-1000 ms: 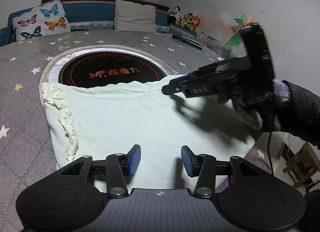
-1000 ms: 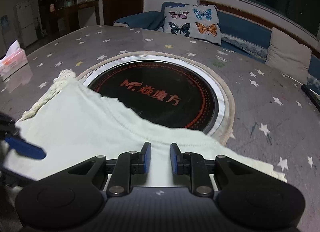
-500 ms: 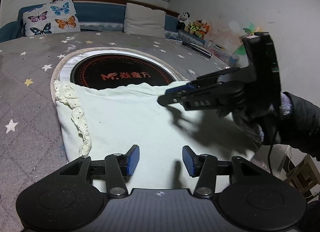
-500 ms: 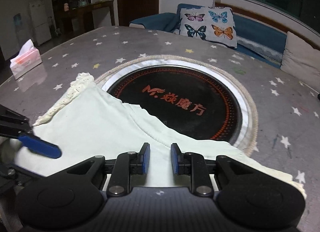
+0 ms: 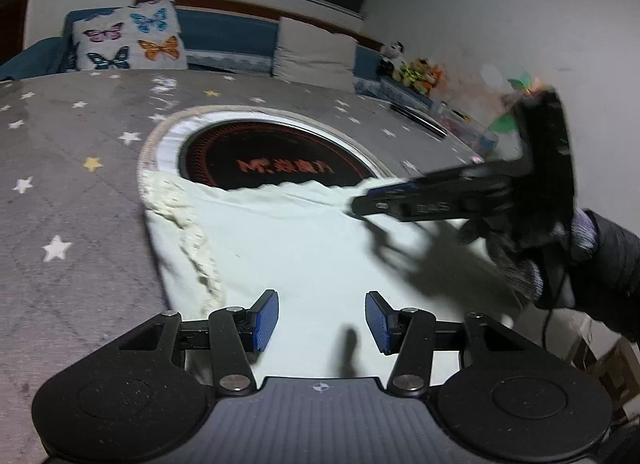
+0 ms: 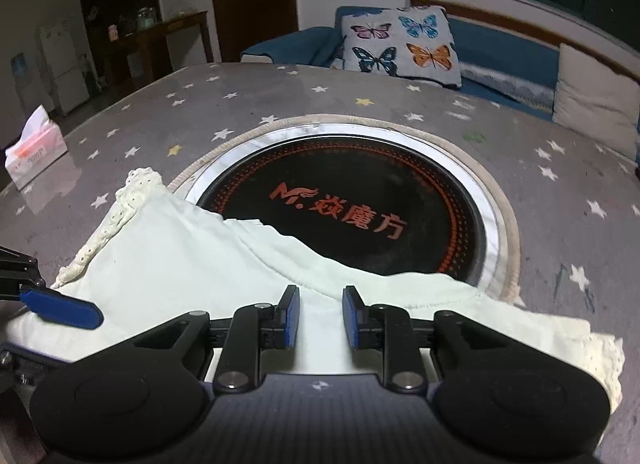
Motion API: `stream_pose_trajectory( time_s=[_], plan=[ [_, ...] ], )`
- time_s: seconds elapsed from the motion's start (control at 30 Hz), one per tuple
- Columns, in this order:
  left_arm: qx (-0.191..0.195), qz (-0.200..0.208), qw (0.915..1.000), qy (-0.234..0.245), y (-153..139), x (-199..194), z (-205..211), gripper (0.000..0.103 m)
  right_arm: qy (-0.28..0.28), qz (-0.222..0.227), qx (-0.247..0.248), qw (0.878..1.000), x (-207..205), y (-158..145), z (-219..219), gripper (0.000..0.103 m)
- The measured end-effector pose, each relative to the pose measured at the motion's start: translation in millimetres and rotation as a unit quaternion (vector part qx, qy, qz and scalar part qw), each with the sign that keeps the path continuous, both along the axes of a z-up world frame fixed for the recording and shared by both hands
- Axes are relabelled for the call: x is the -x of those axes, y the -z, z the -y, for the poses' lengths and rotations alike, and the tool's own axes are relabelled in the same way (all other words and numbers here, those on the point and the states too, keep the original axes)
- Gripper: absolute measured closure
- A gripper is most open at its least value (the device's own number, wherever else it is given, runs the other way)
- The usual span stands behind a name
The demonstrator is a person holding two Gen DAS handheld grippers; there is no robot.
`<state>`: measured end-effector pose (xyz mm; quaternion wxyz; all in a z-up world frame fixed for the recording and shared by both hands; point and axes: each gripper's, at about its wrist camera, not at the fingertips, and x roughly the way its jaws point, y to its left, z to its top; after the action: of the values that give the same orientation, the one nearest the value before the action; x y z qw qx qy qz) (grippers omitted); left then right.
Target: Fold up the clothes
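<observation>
The left gripper (image 5: 321, 318) is held low over the near part of the garment (image 5: 296, 248). Its jaws are set moderately apart, and nothing is gripped between the blue pads; pale cloth is seen through the gap. The right gripper (image 6: 321, 316) is positioned over the garment's near right portion. Its jaws are set narrowly apart, with cloth visible in the gap; whether the pads press on the cloth cannot be told.

The garment, pale and flat, is spread on the near side of the table (image 6: 240, 104). A lace trim (image 6: 108, 232) is carried along its left edge, and a second lace edge (image 6: 600, 356) is seen at the near right. The far edge of the garment is laid over the near rim of the round black hob (image 6: 360, 200) set in the table's centre. In the left wrist view the right gripper (image 5: 360, 202) is seen at the garment's far right corner, held by a gloved hand (image 5: 516, 260).

Beyond the hob, the star-patterned table surface is left uncovered to its far edge. A tissue box (image 6: 34, 150) is placed at the far left edge, well apart from the garment. Behind the table, a butterfly cushion (image 6: 400, 46) and a plain cushion (image 6: 592, 100) are set on a bench.
</observation>
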<state>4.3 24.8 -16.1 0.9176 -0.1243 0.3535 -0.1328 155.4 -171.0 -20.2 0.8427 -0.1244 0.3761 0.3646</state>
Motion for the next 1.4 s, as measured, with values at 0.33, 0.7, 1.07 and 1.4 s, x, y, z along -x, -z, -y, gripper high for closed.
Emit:
stream_pose_trajectory(
  time_s=[0.33, 0.7, 1.07, 1.4],
  plan=[
    [0.027, -0.001, 0.9981, -0.056, 2.8, -15.0, -23.2, 0.052, 0.102, -0.001, -0.003, 0.995, -18.8, -3.9, 51.5, 0.08],
    [0.02, 0.008, 0.9948, -0.1, -9.4, 5.6, -34.4, 0.049, 0.102, 0.006, -0.015, 0.995, -7.4, -11.7, 55.9, 0.079],
    [0.013, -0.017, 0.9924, -0.121, -8.5, 55.2, -24.0, 0.035, -0.016, 0.02, -0.015, 1.0, 71.4, -33.1, 14.7, 0.073],
    [0.043, -0.048, 0.9885, -0.137, 3.6, 65.9, -20.3, 0.036, -0.057, -0.005, -0.014, 0.998, 93.4, -49.0, -20.5, 0.073]
  ],
)
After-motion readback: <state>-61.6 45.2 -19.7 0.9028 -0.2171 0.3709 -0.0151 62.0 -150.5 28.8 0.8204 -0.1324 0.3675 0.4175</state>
